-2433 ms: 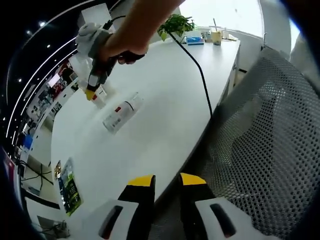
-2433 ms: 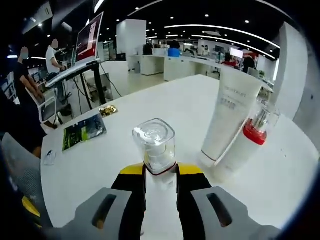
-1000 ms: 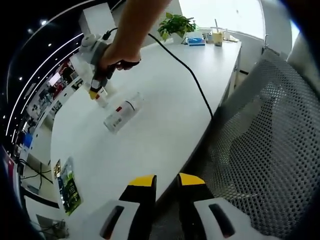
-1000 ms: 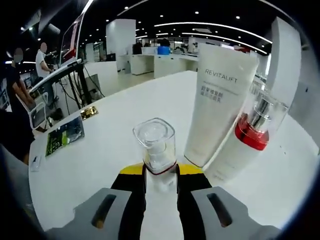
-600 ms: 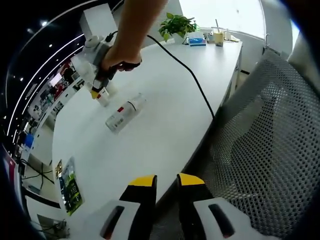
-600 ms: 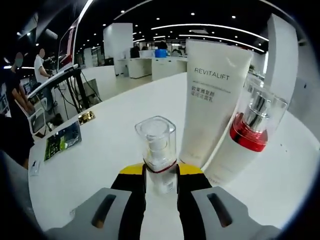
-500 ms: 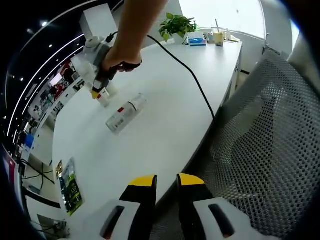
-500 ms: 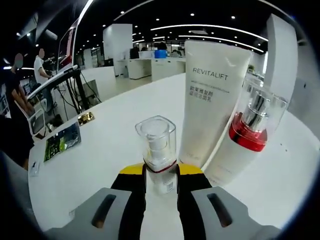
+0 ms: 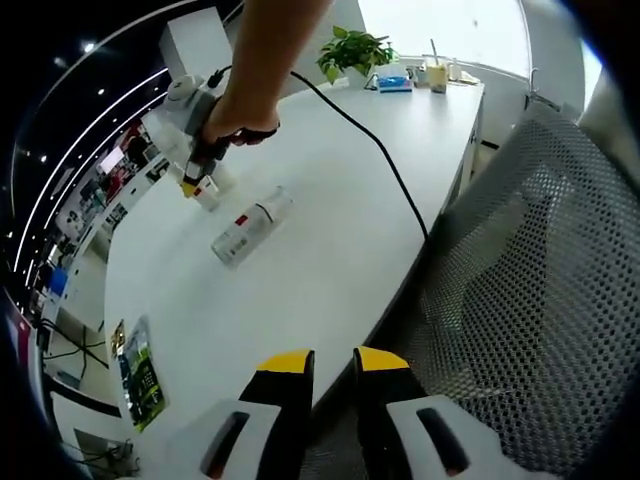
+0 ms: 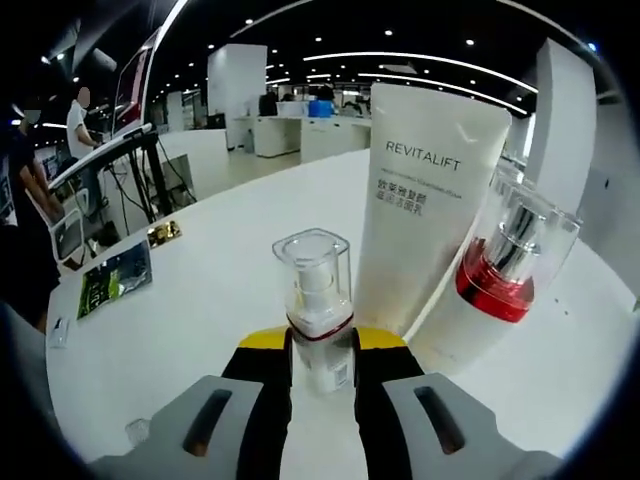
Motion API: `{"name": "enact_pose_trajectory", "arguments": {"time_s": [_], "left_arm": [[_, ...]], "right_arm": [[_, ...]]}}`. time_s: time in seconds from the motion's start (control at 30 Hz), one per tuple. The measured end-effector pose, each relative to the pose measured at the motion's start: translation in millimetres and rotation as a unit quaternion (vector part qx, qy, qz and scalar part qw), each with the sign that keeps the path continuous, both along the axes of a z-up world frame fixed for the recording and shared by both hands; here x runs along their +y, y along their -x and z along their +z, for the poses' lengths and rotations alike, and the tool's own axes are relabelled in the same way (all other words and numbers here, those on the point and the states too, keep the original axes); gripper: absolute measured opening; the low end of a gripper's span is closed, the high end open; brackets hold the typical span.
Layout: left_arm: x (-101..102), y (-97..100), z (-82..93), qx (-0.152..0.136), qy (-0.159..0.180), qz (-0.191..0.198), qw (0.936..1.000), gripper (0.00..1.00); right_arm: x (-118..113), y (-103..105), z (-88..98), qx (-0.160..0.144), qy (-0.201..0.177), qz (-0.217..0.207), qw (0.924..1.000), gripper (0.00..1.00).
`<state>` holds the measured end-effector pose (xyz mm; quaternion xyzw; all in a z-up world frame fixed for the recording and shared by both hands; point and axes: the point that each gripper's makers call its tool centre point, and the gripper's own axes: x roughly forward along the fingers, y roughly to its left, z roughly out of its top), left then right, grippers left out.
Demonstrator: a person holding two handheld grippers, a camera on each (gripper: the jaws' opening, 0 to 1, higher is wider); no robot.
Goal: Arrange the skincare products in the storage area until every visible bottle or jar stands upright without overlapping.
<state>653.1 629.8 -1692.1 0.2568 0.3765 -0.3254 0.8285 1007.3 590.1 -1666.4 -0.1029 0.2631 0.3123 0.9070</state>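
On the white table (image 10: 200, 300), in the right gripper view, the right gripper (image 10: 322, 352) is pinching a small pump bottle (image 10: 318, 305) with a clear cap, holding it upright between its yellow-tipped jaws, and just past it at one o'clock a white tube (image 10: 425, 200) is standing on its cap, with a red-collared bottle (image 10: 490, 290) leaning against the tube at two o'clock. The small bottle's long axis is running straight up from the jaws, so the judgement here is that setting it down beside the tube means keeping it vertical and clear of that leaning neighbour. Switching to the left gripper view, the left gripper (image 9: 322, 362) is hanging off the table's near edge with its jaws spread a little and nothing between them, over a mesh chair (image 9: 530, 300) at three o'clock. Far up at eleven o'clock a hand (image 9: 235, 110) is working the right gripper over the cluster, and at ten o'clock a white spray bottle (image 9: 250, 228) is lying on its side, long axis slanting from lower left to upper right, well apart from both grippers. It looks closer to the right gripper, but that one is busy, so the free left gripper seems the likelier one to stand it up.
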Motion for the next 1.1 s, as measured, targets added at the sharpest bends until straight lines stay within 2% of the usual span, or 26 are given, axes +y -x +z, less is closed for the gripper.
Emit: {"name": "enact_pose_trajectory", "arguments": {"time_s": [0.2,0.5,0.63,0.73,0.77,0.83,0.9,1.1], "left_arm": [[0.1,0.1,0.0,0.001,-0.001,-0.001,1.0,0.16],[-0.2,0.8,0.2,0.002,-0.002,-0.003,1.0,0.15],[-2.9,0.2,3.4,-0.004,0.004,-0.007,1.0,0.15],[-3.7,-0.8,5.4,-0.01,0.007,-0.008,0.9999,0.15],[-3.8,-0.8,5.5,-0.01,0.007,-0.009,0.9999,0.15],[-3.4,-0.5,4.9,-0.008,0.007,-0.008,0.9999,0.15],[-2.9,-0.6,4.5,-0.006,0.007,-0.007,0.9999,0.15],[-1.9,-2.0,5.0,-0.006,0.007,-0.005,0.9999,0.15]], "right_arm": [[-13.1,2.7,-0.6,0.004,-0.056,-0.04,0.9977,0.2],[-14.9,-7.5,-0.5,-0.006,-0.051,-0.03,0.9982,0.2],[-13.8,-8.4,-0.2,0.006,-0.062,-0.031,0.9976,0.21],[-13.5,-6.7,-3.5,0.015,-0.059,-0.03,0.9977,0.21],[-14.7,-4.1,-7.9,0.027,-0.051,-0.03,0.9979,0.22],[-14.8,-2.6,-8.5,0.024,-0.051,-0.028,0.998,0.22],[-17.7,-1.1,-13.9,0.033,-0.05,-0.028,0.9978,0.23],[-25.5,16.0,-16.0,0.042,-0.039,-0.02,0.9981,0.2]]}}
